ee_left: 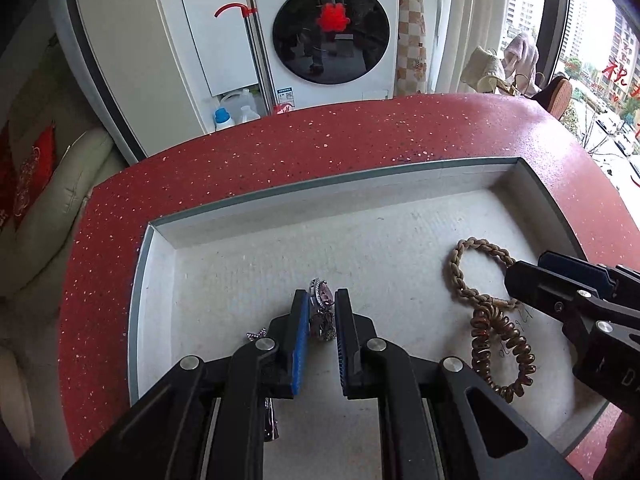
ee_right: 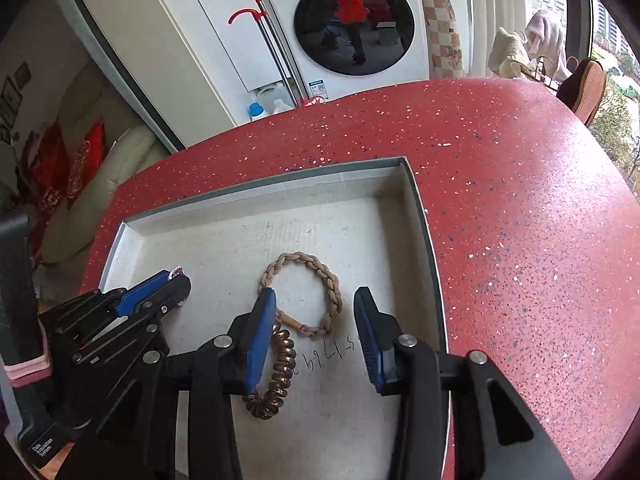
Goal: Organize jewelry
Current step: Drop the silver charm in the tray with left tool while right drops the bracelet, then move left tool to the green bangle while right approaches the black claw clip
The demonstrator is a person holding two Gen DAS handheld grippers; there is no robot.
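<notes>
We are pinching a jewelled watch in our left claw — it is standing low over the tray floor, near its middle. Right of it, a braided bracelet and a coiled hair tie are lying touching. Our right claw is hanging open over them — gripping nothing. The tray is sitting on the red worktop.

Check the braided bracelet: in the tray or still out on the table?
In. The braided bracelet lies flat on the floor of the tray, inside its walls, touching the coil hair tie.
</notes>
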